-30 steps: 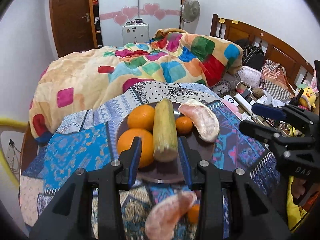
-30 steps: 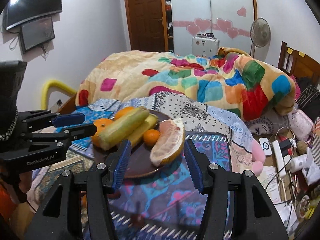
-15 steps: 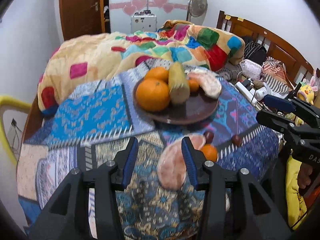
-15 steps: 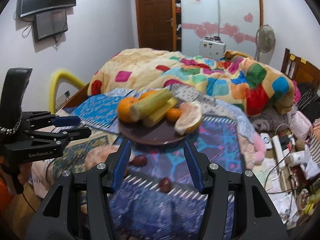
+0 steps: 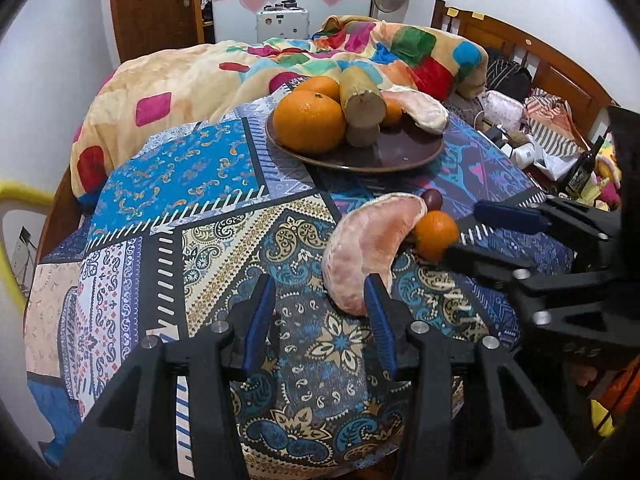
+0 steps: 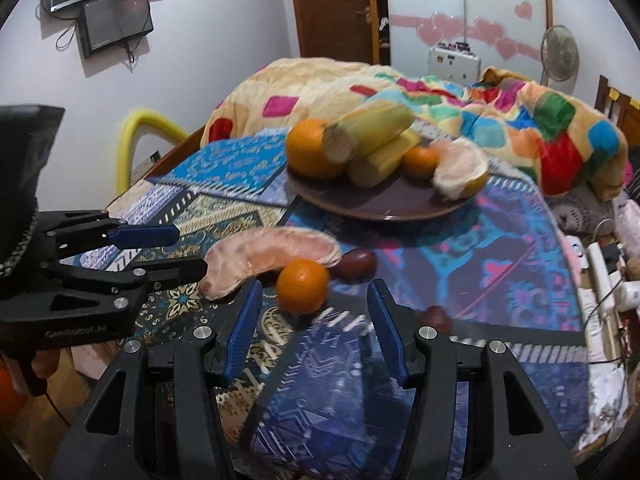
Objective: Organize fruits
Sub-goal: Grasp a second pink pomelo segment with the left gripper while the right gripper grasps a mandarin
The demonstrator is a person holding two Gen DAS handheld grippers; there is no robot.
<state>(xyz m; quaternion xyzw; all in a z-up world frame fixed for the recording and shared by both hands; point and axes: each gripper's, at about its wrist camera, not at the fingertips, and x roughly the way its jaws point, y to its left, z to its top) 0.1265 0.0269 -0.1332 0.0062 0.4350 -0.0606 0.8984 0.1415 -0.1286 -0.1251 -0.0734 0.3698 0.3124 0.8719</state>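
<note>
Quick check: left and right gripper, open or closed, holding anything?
Left gripper: open, empty, beside the pomelo segment on the cloth.
Right gripper: open, empty, just short of the small orange.

A patterned cloth point(image 5: 208, 248) is covering the tabletop. A brown plate point(image 5: 400, 152) is sitting toward the far edge. Nearer the middle, a pomelo segment point(image 5: 368, 252) is lying on the cloth, touching a small orange point(image 5: 436, 234), with a dark round fruit point(image 5: 432, 199) just beside them. Another dark fruit point(image 6: 438, 316) is lying nearer the right edge.
</note>
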